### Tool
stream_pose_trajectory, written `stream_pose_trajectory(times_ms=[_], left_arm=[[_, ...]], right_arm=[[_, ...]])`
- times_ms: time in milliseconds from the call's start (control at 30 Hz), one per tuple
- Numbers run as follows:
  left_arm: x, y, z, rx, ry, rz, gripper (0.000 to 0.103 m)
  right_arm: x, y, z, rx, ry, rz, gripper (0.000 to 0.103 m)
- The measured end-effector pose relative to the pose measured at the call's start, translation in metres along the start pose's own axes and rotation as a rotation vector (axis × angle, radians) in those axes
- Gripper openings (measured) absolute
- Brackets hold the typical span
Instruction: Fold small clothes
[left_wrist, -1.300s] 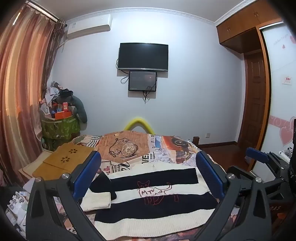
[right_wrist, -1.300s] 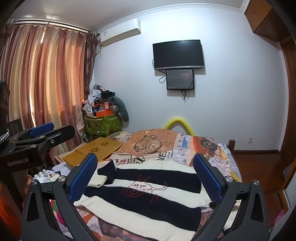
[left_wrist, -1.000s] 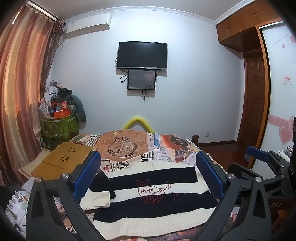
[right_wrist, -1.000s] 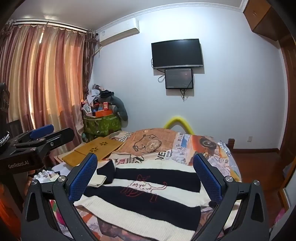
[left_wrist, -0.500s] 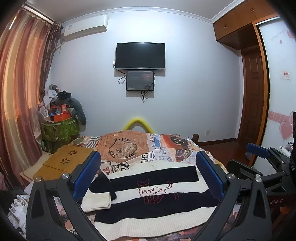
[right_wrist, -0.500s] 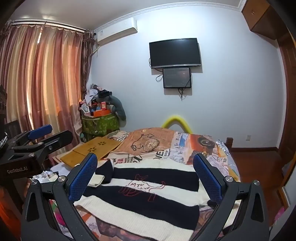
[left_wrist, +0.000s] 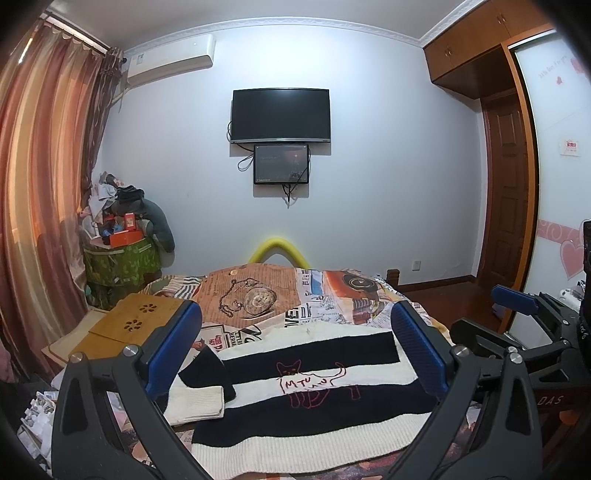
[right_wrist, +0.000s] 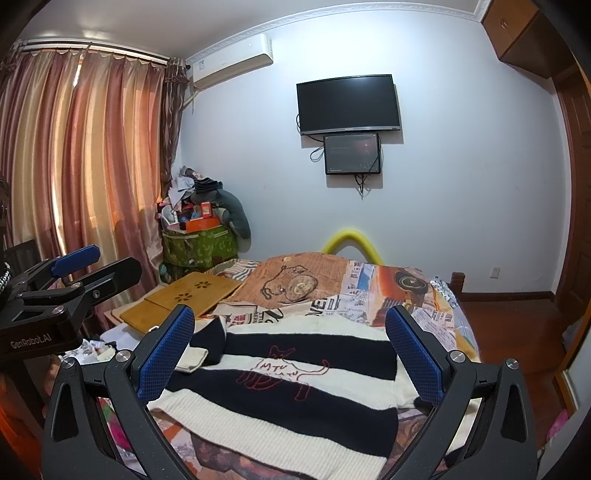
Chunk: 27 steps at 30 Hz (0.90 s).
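On the bed (left_wrist: 373, 306), a striped cat-motif sweater (left_wrist: 314, 373) lies flat.
Left gripper (left_wrist: 295, 354) and right gripper (right_wrist: 291, 354) hover above, jaws spread, empty.

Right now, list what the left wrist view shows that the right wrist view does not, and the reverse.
Only the left wrist view shows the wardrobe door with pink hearts, the brown room door and the right gripper from the side. Only the right wrist view shows the full curtain and the left gripper from the side. Both share the striped sweater flat on the bed, the TV, the air conditioner and the wooden lap desk; both grippers are open.
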<state>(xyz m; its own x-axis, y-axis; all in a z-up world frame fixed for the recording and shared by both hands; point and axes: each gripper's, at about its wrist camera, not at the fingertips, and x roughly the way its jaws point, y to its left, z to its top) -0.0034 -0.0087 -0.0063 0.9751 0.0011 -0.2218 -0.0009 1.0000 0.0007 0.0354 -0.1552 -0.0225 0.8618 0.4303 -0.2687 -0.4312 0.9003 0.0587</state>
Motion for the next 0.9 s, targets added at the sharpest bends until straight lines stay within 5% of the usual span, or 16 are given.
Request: stream_pose_trajectory(times_ms=[900], left_arm=[[0.0004,-0.0013,-0.0001,-0.007,0.007,-0.001,0.103]], right_arm=[[0.0005,-0.0003,0.0016,-0.005,0.001,-0.005,0.103]])
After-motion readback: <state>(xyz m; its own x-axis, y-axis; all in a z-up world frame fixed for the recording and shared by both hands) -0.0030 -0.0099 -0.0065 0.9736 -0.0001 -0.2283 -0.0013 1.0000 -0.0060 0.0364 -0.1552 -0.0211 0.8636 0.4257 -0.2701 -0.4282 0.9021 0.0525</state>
